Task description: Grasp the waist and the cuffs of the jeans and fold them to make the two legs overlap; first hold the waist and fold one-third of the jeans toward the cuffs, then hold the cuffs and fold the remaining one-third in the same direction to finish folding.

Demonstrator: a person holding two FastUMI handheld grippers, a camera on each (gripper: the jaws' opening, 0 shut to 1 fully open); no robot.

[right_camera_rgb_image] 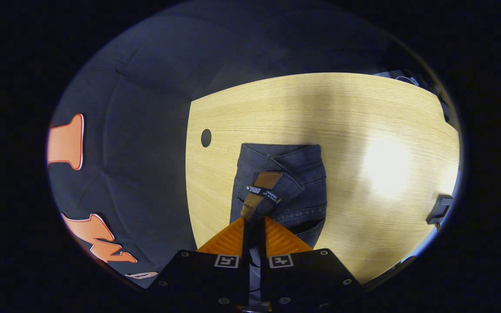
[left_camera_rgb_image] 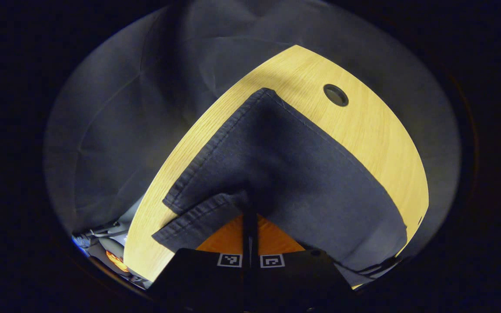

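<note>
Jeans (right_camera_rgb_image: 278, 187): dark denim, folded, frame centre on counter (right_camera_rgb_image: 363, 108).
Left hand-held gripper (left_camera_rgb_image: 249, 219): closed on cuffs (left_camera_rgb_image: 198, 213).
Right hand-held gripper (right_camera_rgb_image: 252, 226): closed on waist (right_camera_rgb_image: 261, 191).

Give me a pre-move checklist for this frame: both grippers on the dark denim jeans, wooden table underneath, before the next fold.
1. Left gripper clamped on the dark denim jeans at the hemmed cuffs: ok, fingers closed on cloth.
2. Right gripper clamped at the waist with the brown leather patch: ok.
3. Two legs overlapping: ok, two cuffs lie stacked, slightly offset.
4. Light wooden table free ahead for the fold: ok.
5. Cloth flat, without bunching: not ok, waistband is folded over.
6. One-third mark: cannot tell.
</note>
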